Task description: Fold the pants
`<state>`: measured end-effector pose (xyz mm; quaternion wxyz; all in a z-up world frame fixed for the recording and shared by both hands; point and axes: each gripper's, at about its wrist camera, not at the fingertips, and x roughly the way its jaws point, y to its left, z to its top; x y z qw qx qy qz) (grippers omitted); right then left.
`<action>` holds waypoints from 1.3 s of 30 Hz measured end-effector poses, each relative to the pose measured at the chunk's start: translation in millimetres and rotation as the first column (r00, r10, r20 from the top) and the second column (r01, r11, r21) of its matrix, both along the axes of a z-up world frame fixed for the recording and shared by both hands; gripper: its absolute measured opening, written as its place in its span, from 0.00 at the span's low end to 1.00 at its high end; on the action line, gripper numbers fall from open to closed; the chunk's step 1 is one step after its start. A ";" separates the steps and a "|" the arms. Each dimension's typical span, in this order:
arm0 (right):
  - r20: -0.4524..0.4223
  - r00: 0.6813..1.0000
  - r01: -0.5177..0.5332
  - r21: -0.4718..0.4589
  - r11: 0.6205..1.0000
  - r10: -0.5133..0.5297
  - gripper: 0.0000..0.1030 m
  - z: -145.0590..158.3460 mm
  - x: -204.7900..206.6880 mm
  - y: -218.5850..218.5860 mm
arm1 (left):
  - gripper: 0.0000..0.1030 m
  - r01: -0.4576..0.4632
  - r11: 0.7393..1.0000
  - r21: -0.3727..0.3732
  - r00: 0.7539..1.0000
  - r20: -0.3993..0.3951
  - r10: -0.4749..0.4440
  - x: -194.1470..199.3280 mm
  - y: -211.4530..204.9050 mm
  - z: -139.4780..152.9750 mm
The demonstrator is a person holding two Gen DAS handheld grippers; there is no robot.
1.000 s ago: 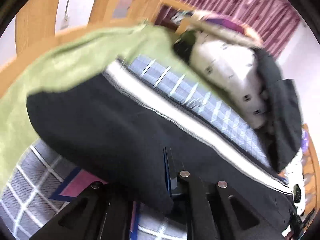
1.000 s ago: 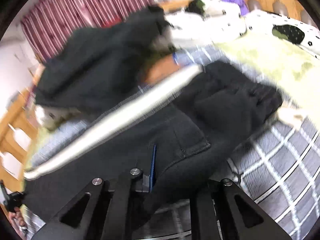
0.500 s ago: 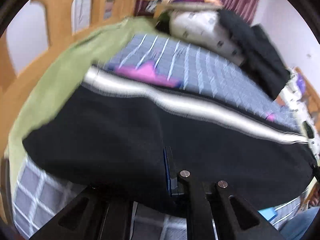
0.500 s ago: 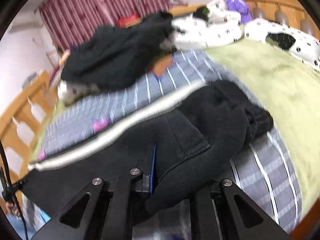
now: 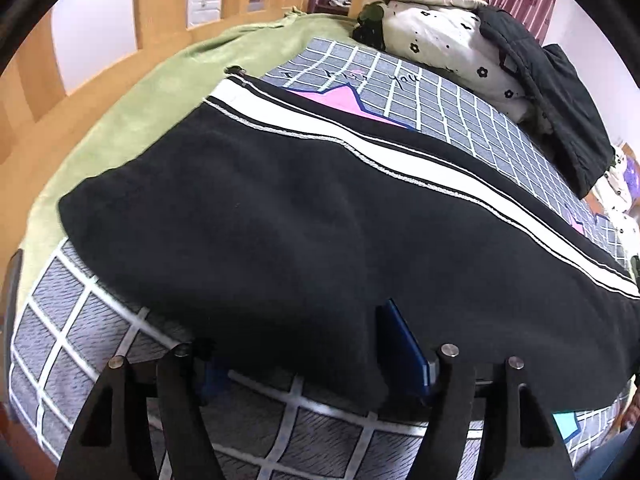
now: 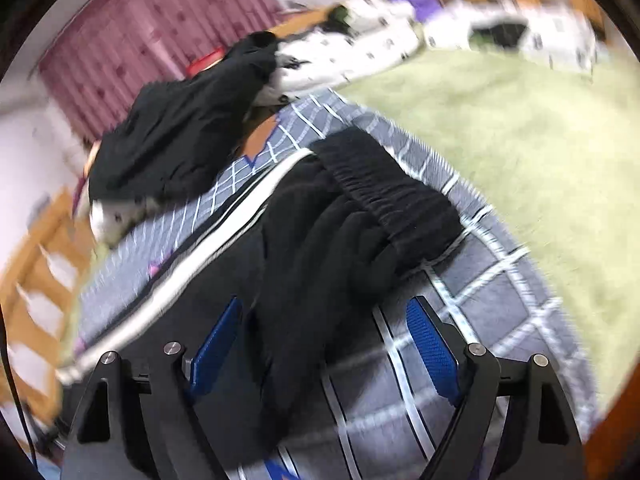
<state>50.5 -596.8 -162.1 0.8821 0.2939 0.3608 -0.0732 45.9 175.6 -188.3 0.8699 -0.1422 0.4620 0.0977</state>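
Black pants (image 5: 304,216) with a white side stripe lie stretched flat across the grey checked bedsheet (image 5: 80,344). My left gripper (image 5: 312,352) is open at the near hem edge of the leg, whose fabric lies between its jaws. In the right wrist view the pants (image 6: 344,232) show their bunched elastic waistband. My right gripper (image 6: 324,344) is open, its blue pads (image 6: 432,348) spread wide, with a fold of the waist end lying loose between them.
A green blanket (image 5: 132,92) covers the far side of the bed. A black jacket (image 5: 560,104) lies over white flowered pillows (image 5: 440,36). A wooden bed rail (image 5: 36,80) runs along the left. The blanket also shows in the right wrist view (image 6: 520,132).
Both grippers lowered the pants onto the sheet and opened, letting go of the fabric. The pants now lie flat instead of hanging lifted.
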 end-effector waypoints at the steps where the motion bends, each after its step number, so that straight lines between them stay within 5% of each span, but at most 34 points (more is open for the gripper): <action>1: -0.012 1.000 0.020 0.041 0.999 -0.019 0.81 -10.2 10.1 -6.5 | 0.68 -0.014 1.000 -0.005 1.000 0.003 0.014 -2.3 0.8 0.9; 3: -0.013 0.997 0.072 0.081 0.994 -0.071 0.81 -23.5 24.7 -12.7 | 0.68 -0.034 0.999 -0.013 0.999 0.004 0.034 -3.0 1.0 3.0; 5: -0.003 0.990 0.141 0.059 0.988 -0.141 0.71 -20.8 37.0 -16.5 | 0.68 -0.049 0.999 -0.003 0.999 0.006 0.049 -3.1 0.5 3.5; 6: 0.002 0.982 0.187 0.021 0.982 -0.187 0.54 -15.6 41.8 -17.4 | 0.68 -0.051 0.999 0.009 0.999 0.009 0.051 -2.4 -0.6 3.5; 7: 0.028 0.978 0.207 0.000 0.978 -0.207 0.47 -10.9 43.8 -17.0 | 0.68 -0.053 0.998 0.021 0.999 0.012 0.053 -1.5 -1.6 3.6; 9: 0.111 0.986 0.133 -0.056 0.989 -0.127 0.43 12.5 50.3 -19.3 | 0.68 -0.058 0.997 0.051 0.998 0.014 0.058 0.1 -3.7 4.5; 12: 0.219 0.974 0.095 -0.135 0.986 -0.064 0.43 43.6 39.1 -23.3 | 0.68 -0.075 0.996 0.053 0.997 0.030 0.074 -0.8 -3.1 8.6; 14: 0.201 0.978 0.099 -0.170 0.980 -0.064 0.43 47.3 34.3 -29.8 | 0.68 -0.085 0.996 0.026 0.996 0.039 0.084 -6.2 0.7 8.6; 20: -0.078 0.996 0.032 -0.201 0.979 -0.048 0.49 6.5 30.2 -40.2 | 0.68 -0.115 0.993 -0.032 0.991 0.063 0.117 -26.2 19.5 4.0; 27: -0.079 0.995 0.038 -0.258 0.965 -0.060 0.54 30.4 -25.2 -17.9 | 0.71 -0.222 0.970 -0.097 0.968 0.096 0.231 -19.0 63.7 -6.8; 28: -0.083 0.995 0.037 -0.268 0.963 -0.061 0.54 35.0 -29.8 -14.3 | 0.68 -0.245 0.965 -0.090 0.963 0.094 0.253 -13.2 71.4 -8.3; 29: -0.090 0.994 0.036 -0.281 0.959 -0.063 0.54 42.1 -31.8 -10.2 | 0.52 -0.255 0.964 -0.082 0.960 0.102 0.262 -8.3 75.4 -8.0; 30: -0.090 0.994 0.035 -0.291 0.956 -0.064 0.54 45.5 -37.3 -5.1 | 0.26 -0.263 0.962 -0.066 0.957 0.107 0.269 -5.0 79.0 -7.1; 32: -0.085 0.994 0.038 -0.303 0.952 -0.067 0.54 55.5 -39.6 2.8 | 0.13 -0.255 0.966 -0.050 0.960 0.108 0.259 2.4 88.3 -2.9; 34: -0.085 0.995 0.028 -0.308 0.951 -0.057 0.54 63.0 -38.2 14.9 | 0.13 -0.252 0.963 -0.098 0.952 0.156 0.264 -1.4 97.9 6.7; 37: -0.072 0.997 0.004 -0.327 0.945 -0.029 0.54 73.2 -28.0 40.5 | 0.20 -0.206 0.976 -0.076 0.972 0.099 0.212 0.5 99.9 1.7; 39: -0.070 0.997 -0.031 -0.328 0.944 0.008 0.54 77.2 -17.5 60.6 | 0.47 -0.166 0.985 -0.049 0.985 0.030 0.167 -1.9 99.0 -5.7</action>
